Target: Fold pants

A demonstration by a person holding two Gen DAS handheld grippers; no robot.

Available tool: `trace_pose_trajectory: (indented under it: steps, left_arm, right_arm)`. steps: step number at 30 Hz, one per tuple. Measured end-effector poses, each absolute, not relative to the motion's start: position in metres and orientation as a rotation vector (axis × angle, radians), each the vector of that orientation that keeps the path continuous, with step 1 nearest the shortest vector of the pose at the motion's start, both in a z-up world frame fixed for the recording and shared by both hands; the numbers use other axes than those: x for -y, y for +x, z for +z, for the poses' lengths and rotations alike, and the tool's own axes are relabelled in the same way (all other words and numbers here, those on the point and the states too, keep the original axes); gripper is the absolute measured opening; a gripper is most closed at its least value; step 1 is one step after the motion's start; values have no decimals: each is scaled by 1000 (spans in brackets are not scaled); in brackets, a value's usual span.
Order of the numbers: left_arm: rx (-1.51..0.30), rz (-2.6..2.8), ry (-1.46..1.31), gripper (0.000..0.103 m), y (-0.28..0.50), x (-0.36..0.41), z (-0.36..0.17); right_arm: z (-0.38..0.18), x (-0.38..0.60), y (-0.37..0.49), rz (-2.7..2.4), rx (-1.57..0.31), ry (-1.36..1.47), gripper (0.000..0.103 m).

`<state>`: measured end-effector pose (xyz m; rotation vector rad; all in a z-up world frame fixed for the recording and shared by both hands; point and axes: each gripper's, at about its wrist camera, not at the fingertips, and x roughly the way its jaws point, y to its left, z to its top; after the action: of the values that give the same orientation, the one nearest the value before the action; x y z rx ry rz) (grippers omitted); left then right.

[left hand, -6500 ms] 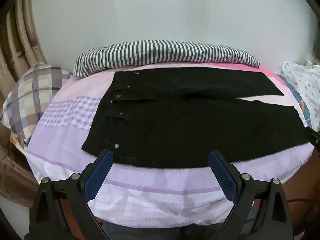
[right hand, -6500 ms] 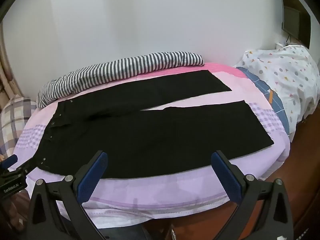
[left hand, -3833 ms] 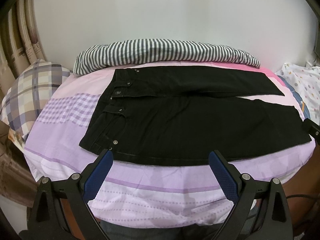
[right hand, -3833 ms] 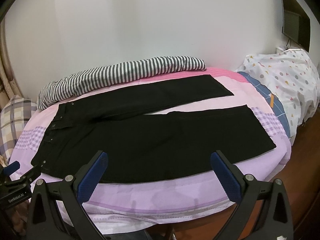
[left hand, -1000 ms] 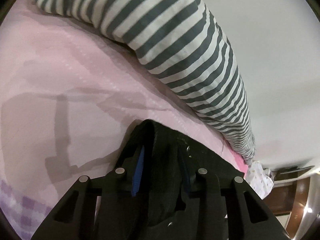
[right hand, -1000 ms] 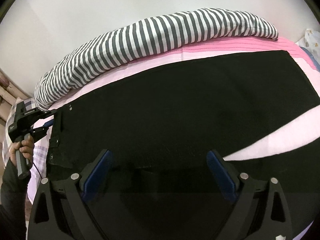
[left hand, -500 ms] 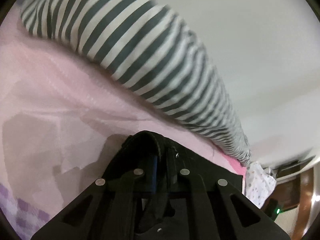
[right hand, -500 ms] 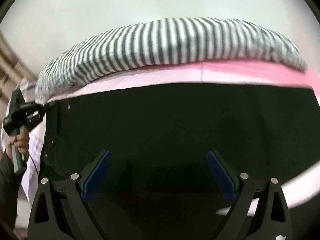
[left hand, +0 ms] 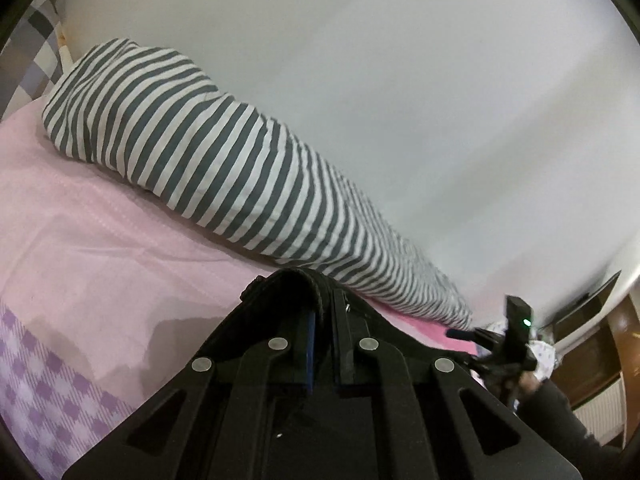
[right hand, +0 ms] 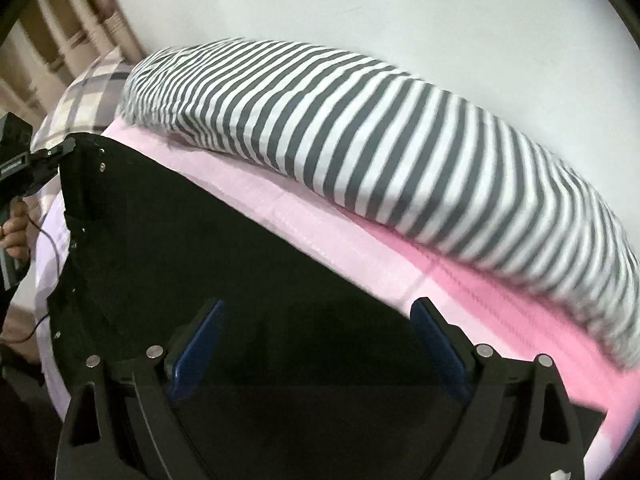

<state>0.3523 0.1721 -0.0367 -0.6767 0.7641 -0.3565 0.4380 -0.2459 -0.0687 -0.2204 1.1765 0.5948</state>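
Black pants (right hand: 200, 248) lie spread on the pink sheet (right hand: 360, 248). My left gripper (left hand: 323, 312) is shut on the waistband corner of the pants (left hand: 280, 292) and holds it lifted off the sheet. In the right wrist view that left gripper (right hand: 64, 150) pinches the corner at the far left. My right gripper (right hand: 320, 320) hovers over the far pant leg. Its jaws are closing and stand wide, with black cloth below them and nothing pinched. In the left wrist view the right gripper (left hand: 464, 336) shows at the right, over the leg.
A long grey-and-white striped bolster (right hand: 400, 140) runs along the white wall behind the pants. A plaid pillow (right hand: 88, 96) and a rattan headboard (right hand: 60, 40) are at the left. Dark wooden furniture (left hand: 600, 360) stands beyond the bed's right end.
My left gripper closed on the waistband corner and rose with it. My right gripper slid along the far leg toward the bolster and rolled, so the bed now looks tilted.
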Motion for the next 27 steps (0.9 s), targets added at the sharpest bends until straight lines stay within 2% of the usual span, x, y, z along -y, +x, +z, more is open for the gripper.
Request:
trace_pose_trajectory:
  steps: [4, 10, 13, 15, 17, 27]
  left_arm:
    - [-729, -366, -694, 6, 336, -177, -30]
    - [-712, -365, -673, 6, 324, -177, -23]
    - [-712, -357, -669, 6, 323, -175, -20]
    - [-711, -348, -665, 6, 323, -176, -19]
    - [-708, -336, -669, 6, 323, -177, -20]
    - [-730, -283, -650, 6, 331, -178, -24]
  right_arm:
    - [-79, 235, 464, 737, -1256, -277, 82]
    - [-99, 209, 488, 918, -1369, -338, 78]
    - [-115, 196, 495, 1001, -1437, -376, 67]
    - [-122, 194, 495, 1032, -1473, -396, 53]
    - [-128, 197, 496, 1045, -1504, -396, 48]
    - [-131, 250, 491, 973, -1550, -348, 36]
